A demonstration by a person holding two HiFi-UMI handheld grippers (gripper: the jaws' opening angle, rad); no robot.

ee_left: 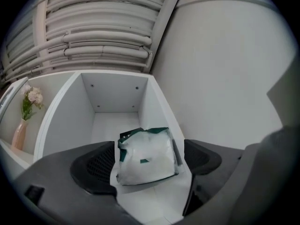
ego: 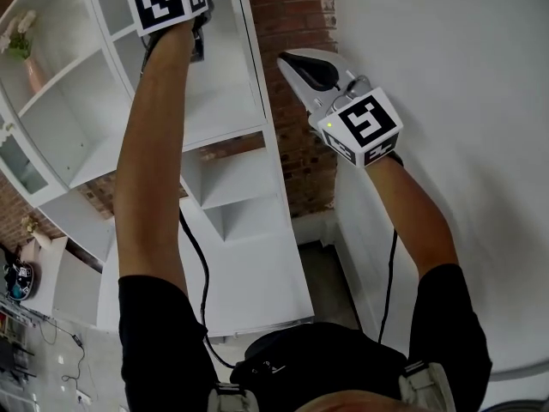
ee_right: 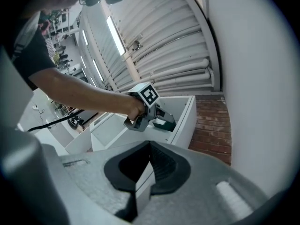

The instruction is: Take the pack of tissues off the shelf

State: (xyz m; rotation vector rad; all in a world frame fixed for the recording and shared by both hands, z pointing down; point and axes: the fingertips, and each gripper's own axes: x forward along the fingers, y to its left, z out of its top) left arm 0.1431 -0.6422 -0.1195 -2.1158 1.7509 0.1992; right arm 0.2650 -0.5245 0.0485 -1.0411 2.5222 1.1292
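Left gripper point(ee_left: 149, 167) stands wide open, jaws flanking the white, green-edged plastic pack of tissues point(ee_left: 145, 154). Pack lies at the front edge of the white shelf compartment point(ee_left: 115, 90), near its 3 o'clock wall; open depth toward 12 o'clock. Right gripper point(ee_right: 149, 146) is closed and empty.

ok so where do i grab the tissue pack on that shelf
Probably across its left and right sides, coming straight in through the open front of the shelf compartment. The pack of tissues sits near the front edge, close to the right wall, and the open jaws of the left gripper stand either side of it.
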